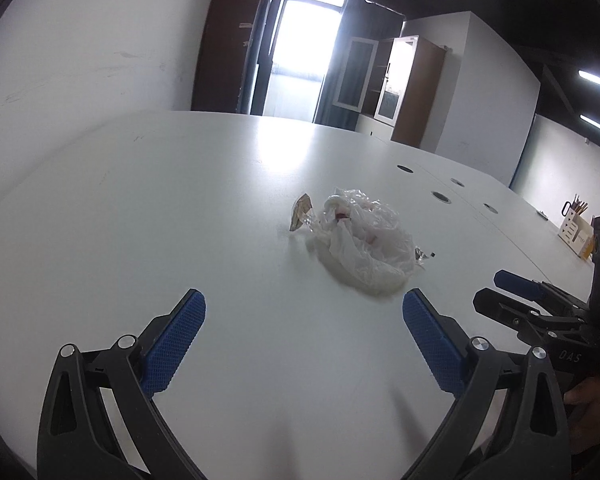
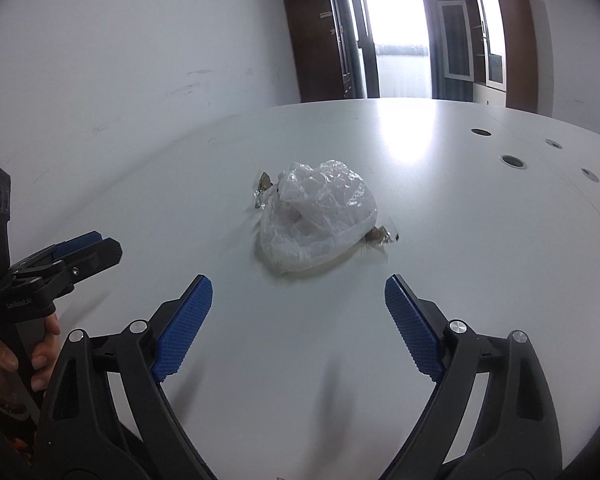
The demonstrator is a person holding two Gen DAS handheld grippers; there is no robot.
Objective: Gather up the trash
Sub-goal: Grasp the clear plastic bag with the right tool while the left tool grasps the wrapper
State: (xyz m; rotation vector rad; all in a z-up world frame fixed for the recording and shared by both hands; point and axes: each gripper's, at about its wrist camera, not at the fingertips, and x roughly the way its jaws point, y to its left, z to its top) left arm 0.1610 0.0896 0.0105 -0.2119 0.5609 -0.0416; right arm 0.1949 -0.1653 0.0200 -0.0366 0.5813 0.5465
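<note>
A crumpled clear plastic bag (image 1: 364,240) lies on the white table (image 1: 180,220); it also shows in the right wrist view (image 2: 320,216). A small brown wrapper (image 1: 301,214) lies at its left side (image 2: 263,188), and another small wrapper (image 2: 380,235) lies at its right side (image 1: 422,257). My left gripper (image 1: 304,304) is open and empty, short of the bag. My right gripper (image 2: 299,290) is open and empty, also short of the bag. The right gripper shows at the right edge of the left wrist view (image 1: 496,288).
Several round cable holes (image 2: 512,161) sit in the table at the far right. A desk organiser with pencils (image 1: 576,232) stands at the far right. Cabinets (image 2: 508,44) and a bright doorway (image 2: 396,32) are beyond the table.
</note>
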